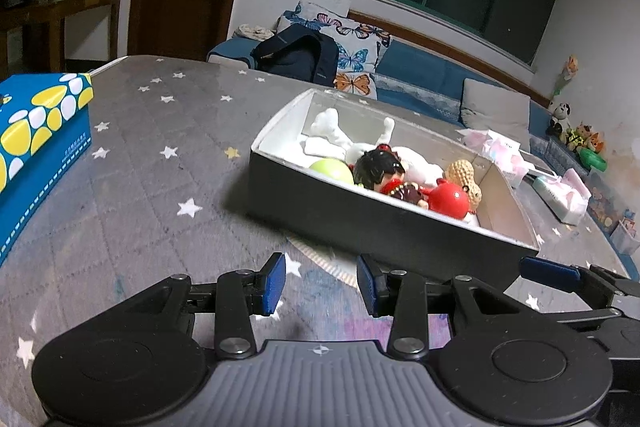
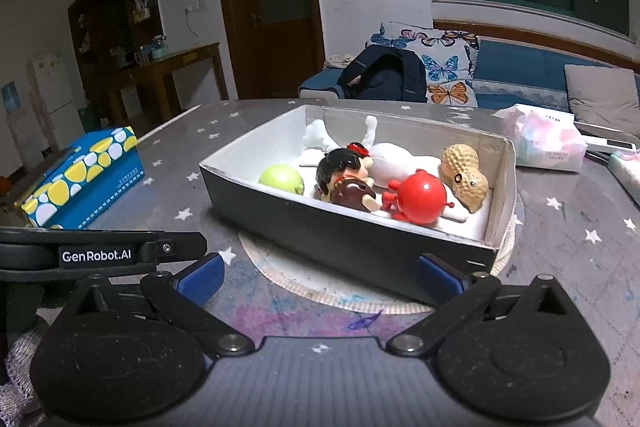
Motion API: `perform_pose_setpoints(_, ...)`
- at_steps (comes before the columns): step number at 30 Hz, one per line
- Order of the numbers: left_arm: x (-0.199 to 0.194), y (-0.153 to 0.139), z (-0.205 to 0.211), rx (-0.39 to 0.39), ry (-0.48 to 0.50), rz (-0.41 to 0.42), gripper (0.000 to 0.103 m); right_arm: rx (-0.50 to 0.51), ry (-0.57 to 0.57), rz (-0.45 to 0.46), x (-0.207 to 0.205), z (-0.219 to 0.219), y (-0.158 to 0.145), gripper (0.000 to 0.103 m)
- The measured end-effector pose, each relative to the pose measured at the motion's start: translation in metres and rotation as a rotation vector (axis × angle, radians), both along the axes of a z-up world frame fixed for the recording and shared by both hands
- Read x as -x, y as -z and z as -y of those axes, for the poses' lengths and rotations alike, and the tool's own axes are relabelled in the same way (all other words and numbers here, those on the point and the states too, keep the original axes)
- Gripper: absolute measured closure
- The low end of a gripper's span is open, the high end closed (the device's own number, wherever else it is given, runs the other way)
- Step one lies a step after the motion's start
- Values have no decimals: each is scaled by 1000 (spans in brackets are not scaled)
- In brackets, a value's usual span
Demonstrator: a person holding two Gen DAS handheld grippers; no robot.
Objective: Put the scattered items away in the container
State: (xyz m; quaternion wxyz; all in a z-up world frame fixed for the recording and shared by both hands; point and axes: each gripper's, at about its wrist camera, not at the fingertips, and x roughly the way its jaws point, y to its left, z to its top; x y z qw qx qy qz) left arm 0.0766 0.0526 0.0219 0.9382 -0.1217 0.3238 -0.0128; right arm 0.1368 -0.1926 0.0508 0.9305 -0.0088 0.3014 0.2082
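Observation:
A black box with a white inside stands on the grey star-patterned table. In it lie a green ball, a dark-haired doll, a red round toy, a peanut toy and a white plush. My left gripper hangs in front of the box, its blue pads apart with nothing between them. My right gripper stands wide open before the box's near wall, empty. One right finger shows in the left wrist view.
A blue and yellow tissue box sits at the left. A pink tissue pack lies right of the box. A round mat lies under the box. A sofa with butterfly cushions is behind.

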Motion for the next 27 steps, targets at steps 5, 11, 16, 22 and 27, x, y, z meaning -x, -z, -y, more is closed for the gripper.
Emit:
perform_pose_setpoints(5,1,3,4,-12,5,-6,62,4,18,-7,1,5,5,0)
perform_pose_setpoints(11,2,3,5,-31,-2,-6,62,3,23,-24,1,5,8,0)
perform_pose_setpoints(16,2,4,6,-56,-13,-2,62,10,18,-35,0,1,12,0)
perform_pose_setpoints(22,2,6,9,-85,-19,1,62,13,26,-44,0,1,15,0)
perform_pose_setpoints(27,0,6,11,-110,-23,0,62,5,37,-52,-3,3,16,0)
